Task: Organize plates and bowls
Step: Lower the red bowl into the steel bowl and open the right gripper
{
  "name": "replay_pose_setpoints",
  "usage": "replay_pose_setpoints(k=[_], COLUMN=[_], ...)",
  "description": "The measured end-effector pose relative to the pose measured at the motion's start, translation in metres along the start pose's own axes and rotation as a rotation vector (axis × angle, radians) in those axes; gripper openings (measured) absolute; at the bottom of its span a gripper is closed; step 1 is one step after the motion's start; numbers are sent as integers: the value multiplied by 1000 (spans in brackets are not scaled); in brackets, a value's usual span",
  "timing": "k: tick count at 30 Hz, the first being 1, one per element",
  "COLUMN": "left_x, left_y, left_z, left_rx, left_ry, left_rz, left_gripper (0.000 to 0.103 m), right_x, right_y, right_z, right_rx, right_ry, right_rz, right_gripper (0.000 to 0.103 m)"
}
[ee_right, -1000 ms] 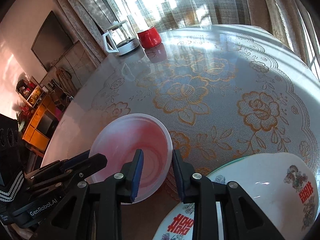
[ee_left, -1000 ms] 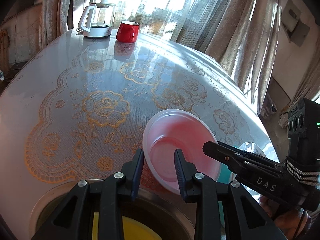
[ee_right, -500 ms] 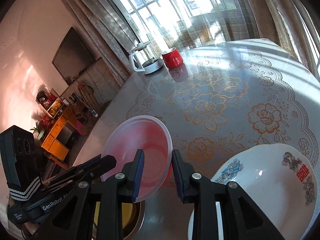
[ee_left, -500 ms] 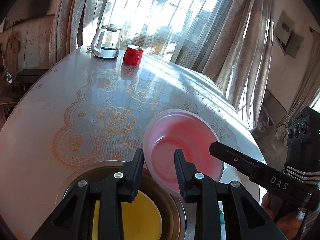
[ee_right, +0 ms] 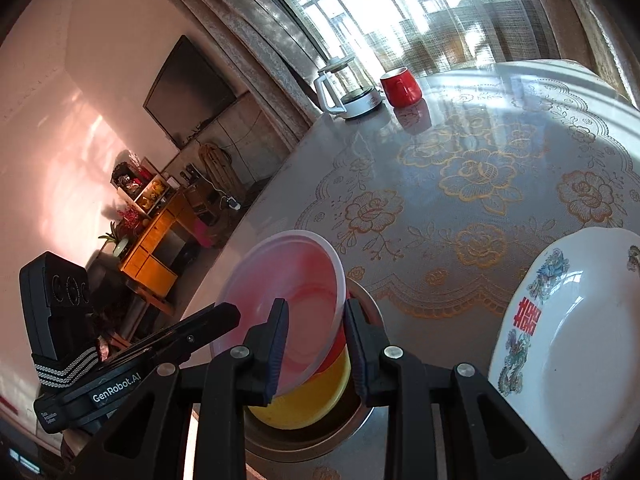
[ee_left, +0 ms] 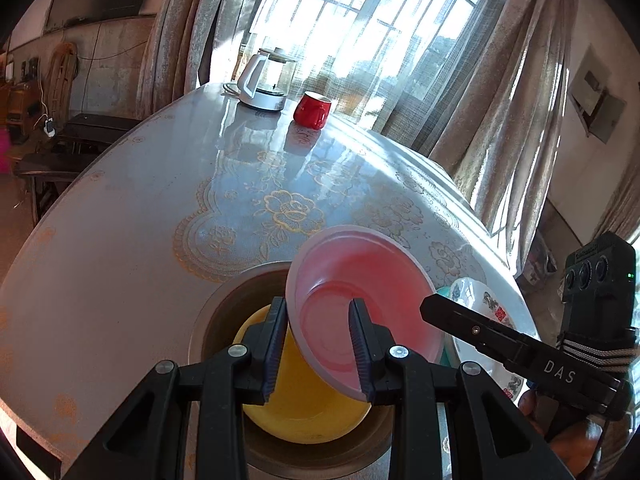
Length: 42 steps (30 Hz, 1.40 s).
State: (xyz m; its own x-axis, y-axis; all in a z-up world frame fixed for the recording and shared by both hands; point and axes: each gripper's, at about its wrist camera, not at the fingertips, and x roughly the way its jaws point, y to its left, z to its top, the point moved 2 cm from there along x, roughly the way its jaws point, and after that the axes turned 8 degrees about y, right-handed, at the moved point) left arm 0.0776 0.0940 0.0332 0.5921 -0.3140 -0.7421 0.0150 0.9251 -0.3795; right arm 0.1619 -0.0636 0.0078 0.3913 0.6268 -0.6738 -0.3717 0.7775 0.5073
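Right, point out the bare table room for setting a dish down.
Free: the table from the metal basin out to the kettle and red mug. Crowded: the near edge, with basin, pink bowl and white plate.

Strong daylight pours through the window point(ee_left: 360, 28) and its sheer curtains point(ee_left: 460, 80), blown out to near white there. Glare streaks across the glossy table point(ee_left: 132, 240) — reflections of the kettle and cup smear on its surface. The wall point(ee_right: 60, 120) in the right view glows pink. Fisheye bending curves every edge, with black corners all round — focus stays crisp.
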Motion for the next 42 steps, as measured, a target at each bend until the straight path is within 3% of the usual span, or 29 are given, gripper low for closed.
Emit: replay_pose_setpoints(k=[12, 22, 31, 37, 42], left_x=[6, 20, 23, 30, 33], left_y=[22, 26, 28, 17, 18], left_z=[-29, -35, -37, -41, -40], left_rx=[-52, -37, -4, 70, 83], left_ry=[55, 84, 50, 36, 25], left_rz=[28, 52, 138, 188, 211], left_gripper=[30, 31, 30, 30, 30], right_x=[22, 31, 42, 42, 43], right_y=[6, 6, 3, 7, 9], right_z=[-24, -30, -38, -40, -39], right_rx=[10, -1, -23, -68, -117], right_ry=[70, 86, 116, 103, 76], right_rz=[38, -18, -56, -102, -168], right_gripper=[29, 29, 29, 29, 16])
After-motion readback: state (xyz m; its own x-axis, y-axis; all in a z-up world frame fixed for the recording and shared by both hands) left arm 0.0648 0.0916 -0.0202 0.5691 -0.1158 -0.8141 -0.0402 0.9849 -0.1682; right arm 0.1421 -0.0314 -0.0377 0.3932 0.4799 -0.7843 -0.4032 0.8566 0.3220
